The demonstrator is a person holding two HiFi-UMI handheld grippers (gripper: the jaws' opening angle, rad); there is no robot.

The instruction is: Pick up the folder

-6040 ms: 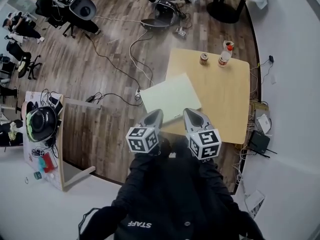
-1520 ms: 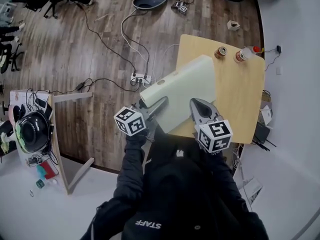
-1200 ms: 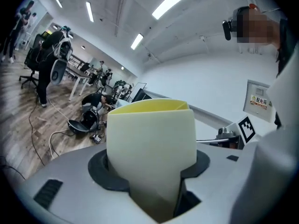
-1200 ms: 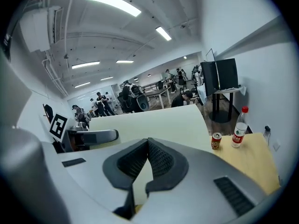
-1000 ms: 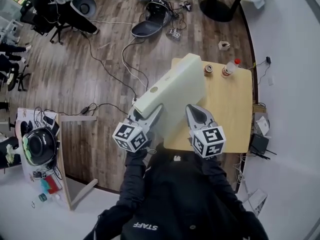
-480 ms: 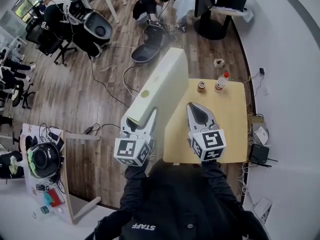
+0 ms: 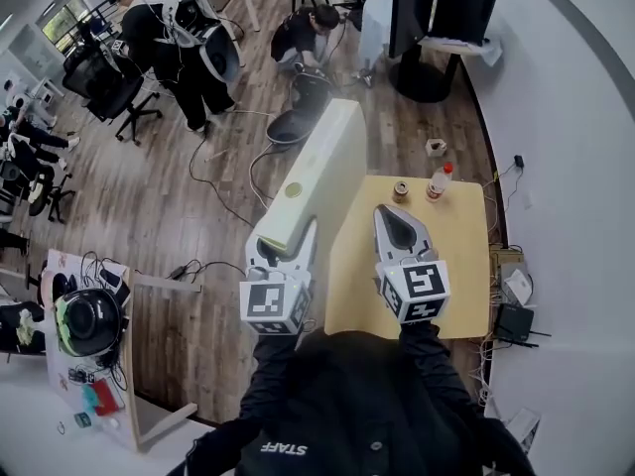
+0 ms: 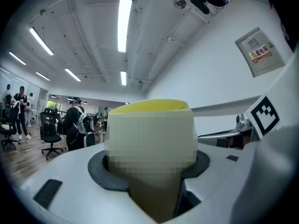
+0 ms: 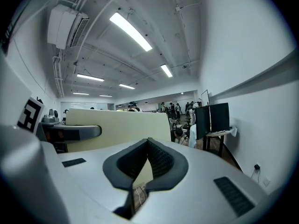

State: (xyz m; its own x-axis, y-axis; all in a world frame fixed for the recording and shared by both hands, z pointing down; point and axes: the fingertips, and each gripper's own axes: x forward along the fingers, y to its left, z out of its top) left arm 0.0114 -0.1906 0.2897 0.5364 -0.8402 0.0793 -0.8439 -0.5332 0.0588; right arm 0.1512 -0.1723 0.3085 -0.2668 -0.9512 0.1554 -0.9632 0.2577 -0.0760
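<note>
The folder (image 7: 319,170), a thick pale cream binder, is up in the air, clear of the wooden table (image 7: 451,266). It stands on edge and stretches away from me. My left gripper (image 7: 289,249) is shut on its near end. In the left gripper view the folder's spine (image 8: 150,125) fills the gap between the jaws. My right gripper (image 7: 396,218) hovers just right of the folder, shut and holding nothing. In the right gripper view the folder's side (image 9: 122,126) runs along the left, and the left gripper (image 9: 70,132) shows in front of it.
A can (image 7: 401,189) and a plastic bottle (image 7: 437,180) stand at the table's far edge. Cables and office chairs (image 7: 119,92) spread over the wooden floor to the left, with people standing there. A black monitor (image 7: 442,8) stands beyond the table. A second desk (image 7: 119,355) is at the lower left.
Both grippers have risen. The folder has come up off the table in the left gripper and now stands more on edge. The right gripper stayed beside it, empty.
</note>
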